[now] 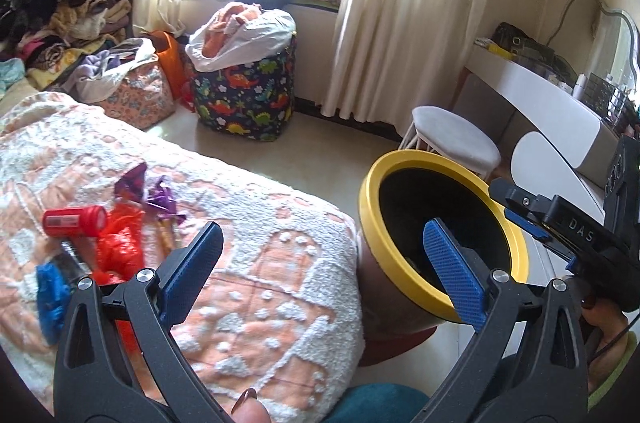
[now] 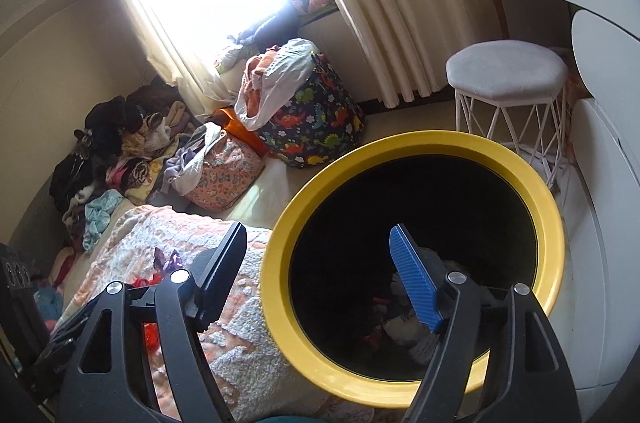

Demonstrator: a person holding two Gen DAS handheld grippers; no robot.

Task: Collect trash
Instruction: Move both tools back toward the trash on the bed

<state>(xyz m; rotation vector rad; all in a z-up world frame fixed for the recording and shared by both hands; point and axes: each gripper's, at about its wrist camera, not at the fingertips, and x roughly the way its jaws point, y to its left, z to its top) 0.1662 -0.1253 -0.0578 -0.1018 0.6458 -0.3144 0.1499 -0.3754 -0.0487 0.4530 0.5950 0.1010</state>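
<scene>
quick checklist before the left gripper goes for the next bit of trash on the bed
1. Left gripper open and holding nothing: ok, fingers spread wide.
2. Right gripper open and holding nothing: ok, it sits at the mouth of the bin.
3. Trash left on the blanket: ok, a red cylinder, red plastic, purple wrappers and a blue piece lie to the left.
4. Yellow-rimmed bin within reach: ok, beside the bed edge, mouth tilted toward the grippers.
5. Room in the bin: ok, only some scraps at the bottom.
6. Anything hidden under the red plastic: cannot tell.
</scene>
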